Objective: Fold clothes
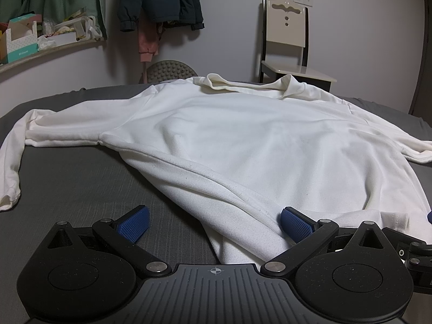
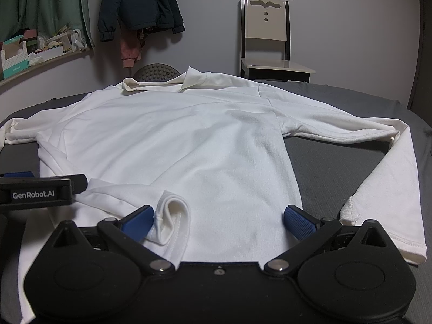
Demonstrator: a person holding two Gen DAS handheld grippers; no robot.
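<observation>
Nearest in the left wrist view, the left tongs (image 1: 214, 225) stand spread wide, their 2 blue pads straddling the near left corner of the hem, with nothing pinched. In the right wrist view the right tongs (image 2: 218, 222) are spread too, hovering over the hem near its right corner; the left pad sits just beside a rolled-up flap of hem (image 2: 172, 217), touching or nearly so.

The white long-sleeved top (image 2: 172, 145) lies spread out on a grey bed (image 2: 337, 172), hem toward the tongs, collar (image 2: 159, 83) at the far end, both sleeves out to the sides and bending back toward the hem. It is flat and not folded; this fits a garment laid out for folding or 1 just opened out again.

If the hem is to be gripped, each pair of tongs would do well to close on both layers at its corner and to keep level with the other, and the curled flap should be flattened so that it does not get trapped in a crease.

Beyond the bed stand a chair (image 2: 266, 37), a round studded cushion (image 2: 156, 73), hanging jackets (image 2: 140, 2) and a cluttered shelf (image 2: 40, 54). None blocks the work.
</observation>
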